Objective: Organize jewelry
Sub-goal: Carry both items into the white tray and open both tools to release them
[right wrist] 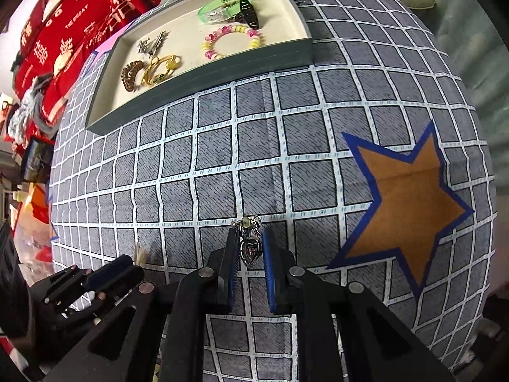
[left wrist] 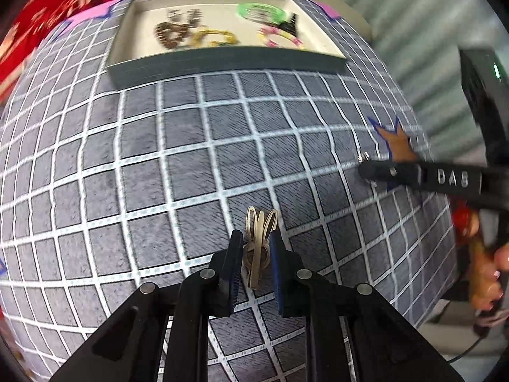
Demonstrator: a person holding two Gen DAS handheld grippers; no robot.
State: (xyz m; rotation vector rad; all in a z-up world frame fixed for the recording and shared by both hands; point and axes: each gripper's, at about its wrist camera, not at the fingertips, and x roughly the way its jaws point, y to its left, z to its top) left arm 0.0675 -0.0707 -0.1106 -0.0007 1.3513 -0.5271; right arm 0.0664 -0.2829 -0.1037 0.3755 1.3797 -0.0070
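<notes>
My left gripper (left wrist: 256,238) is shut on a gold rabbit-shaped hair clip (left wrist: 258,245), held above the grid cloth. My right gripper (right wrist: 249,235) is shut on a dark heart pendant (right wrist: 250,250) with a small charm at its top. The right gripper also shows in the left wrist view (left wrist: 366,165), far right, over the orange star. The left gripper's fingers (right wrist: 111,273) show at lower left of the right wrist view. The jewelry tray (left wrist: 222,60) (right wrist: 222,70) lies at the far side with a beaded bracelet (right wrist: 232,39), green bangle (right wrist: 219,8), black claw clip (right wrist: 248,14) and hair ties (right wrist: 159,68).
A grey cloth with a white grid (right wrist: 222,165) covers the table, with an orange star (right wrist: 410,197) at the right. Red printed items (right wrist: 63,31) are piled beyond the table's left edge. A pale cushion (left wrist: 350,12) lies behind the tray.
</notes>
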